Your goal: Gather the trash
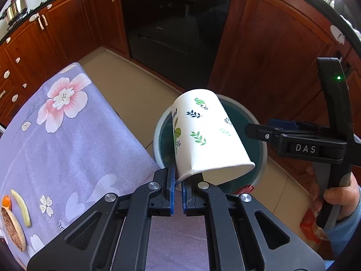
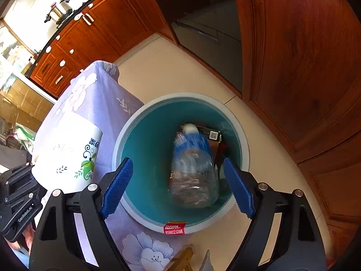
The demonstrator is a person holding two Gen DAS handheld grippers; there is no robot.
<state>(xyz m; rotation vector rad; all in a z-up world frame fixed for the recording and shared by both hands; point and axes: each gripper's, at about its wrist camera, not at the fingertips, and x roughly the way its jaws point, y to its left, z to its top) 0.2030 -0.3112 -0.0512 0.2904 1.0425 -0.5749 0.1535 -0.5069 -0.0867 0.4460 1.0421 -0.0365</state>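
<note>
on the far left of the left wrist view, a banana peel (image 1: pixel 21 207), a bit of orange peel (image 1: pixel 6 201) and a brown flat bread piece (image 1: pixel 13 229) lie on the counter (image 1: pixel 74 149), which is covered by a lilac floral cloth. further right, the left hand-held gripper (image 1: pixel 178 188) is clenched on the rim of a white paper cup (image 1: pixel 207 135) printed with green and blue leaves; the cup is tilted, its base pointing away and up, and hangs over the near edge of the teal trash bin (image 1: pixel 158 135) that stands on the tiled floor just beside the counter. at the right edge a hand (image 1: pixel 336 196) holds the other tool.

in the right wrist view the cup (image 2: pixel 67 153) sits at the left, beside the bin's grey rim (image 2: pixel 126 205). the right hand-held gripper (image 2: pixel 178 188) is released, its blue pads (image 2: pixel 117 187) wide apart above the bin. below them a clear plastic bottle (image 2: pixel 194 169) with a blue label is inside the bin, blurred, over some dark packaging (image 2: pixel 212 135)
</note>
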